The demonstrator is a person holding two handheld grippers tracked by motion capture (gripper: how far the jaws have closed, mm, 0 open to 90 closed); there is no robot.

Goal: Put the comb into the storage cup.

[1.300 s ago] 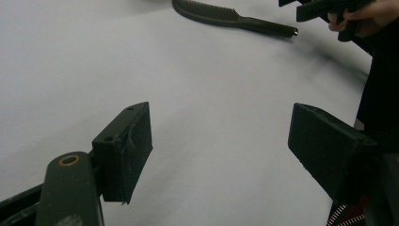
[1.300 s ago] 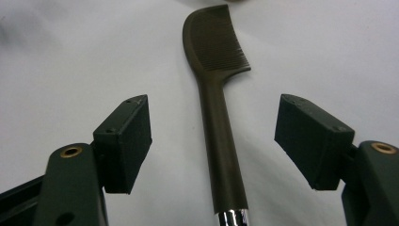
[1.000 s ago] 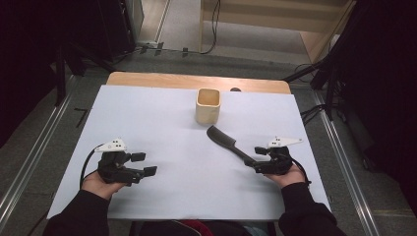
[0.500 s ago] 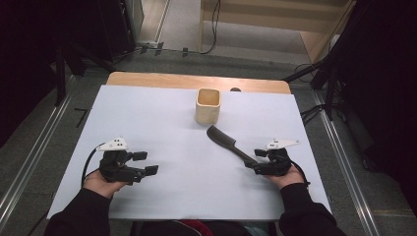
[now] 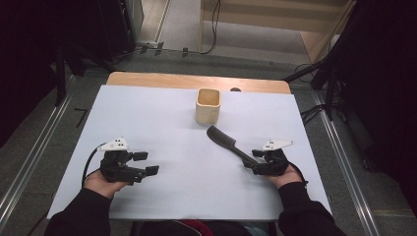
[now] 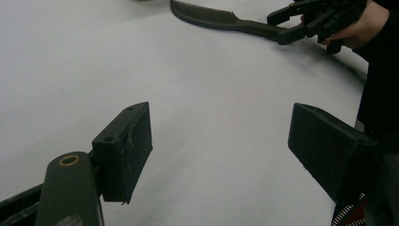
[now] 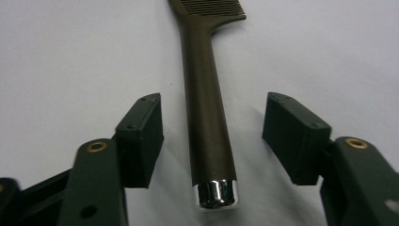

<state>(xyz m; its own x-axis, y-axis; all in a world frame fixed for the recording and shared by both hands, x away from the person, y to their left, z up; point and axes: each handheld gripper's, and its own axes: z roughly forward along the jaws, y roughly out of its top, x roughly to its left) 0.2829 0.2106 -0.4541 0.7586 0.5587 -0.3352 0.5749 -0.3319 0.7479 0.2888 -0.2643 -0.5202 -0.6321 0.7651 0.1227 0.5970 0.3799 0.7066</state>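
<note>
A dark comb [image 5: 223, 139] with a long handle and a shiny metal end cap lies flat on the white table cover [image 5: 147, 113], right of centre. My right gripper [image 5: 252, 160] stands around the handle [image 7: 207, 122]. Its jaws have just been closing, and a gap still shows between each pad and the handle. The comb's teeth [image 7: 211, 7] point away from that gripper. At the front left my left gripper [image 5: 146, 163] rests open on the cover with nothing between its jaws [image 6: 219, 141]. The left gripper view takes in the comb [image 6: 211, 18] and the right gripper [image 6: 282, 26] farther off.
A small square wooden cup [image 5: 208, 105] stands upright behind the comb, near the table's far edge. A strip of bare wood [image 5: 147, 78] runs along that far edge. Metal rails and dark floor flank the table on both sides.
The right gripper's jaws have narrowed around the comb's handle. The left hand and gripper have stayed where they were, and the comb has not moved.
</note>
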